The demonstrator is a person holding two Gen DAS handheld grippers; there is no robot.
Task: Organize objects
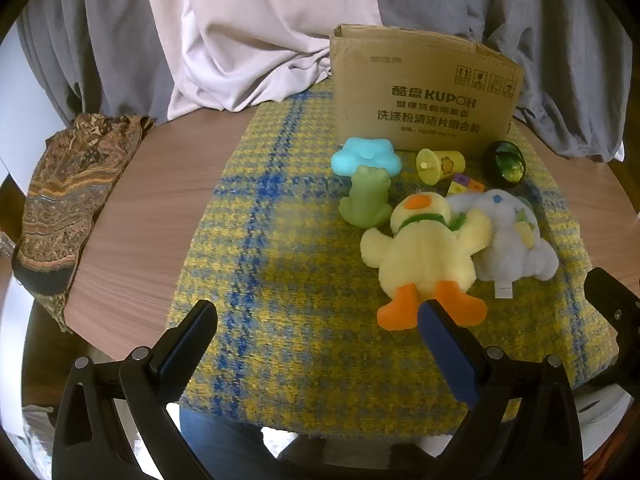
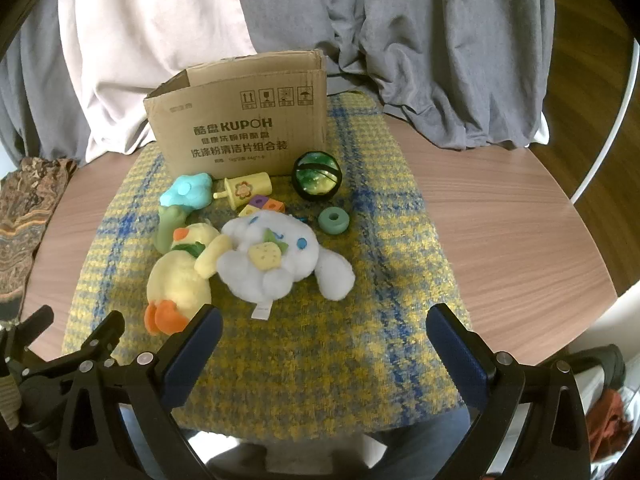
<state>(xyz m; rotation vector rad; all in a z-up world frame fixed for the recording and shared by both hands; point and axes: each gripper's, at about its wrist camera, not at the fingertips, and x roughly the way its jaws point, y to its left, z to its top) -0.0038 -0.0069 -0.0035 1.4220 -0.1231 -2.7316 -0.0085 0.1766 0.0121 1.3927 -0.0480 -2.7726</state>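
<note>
Right wrist view: toys sat loose before the cardboard box (image 2: pixel 240 120).
Both grippers' fingers gaped wide, empty; I'd pinch the white plush (image 2: pixel 280 260) mid-body first.

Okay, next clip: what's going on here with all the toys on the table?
Nothing is being handled yet. A person holds the left tongs and right tongs wide open above the yellow-and-blue woven cloth. A yellow plush duck, white plush dog, green frog toy, green glossy ball and other small toys lie before an open brown cardboard box.
</note>
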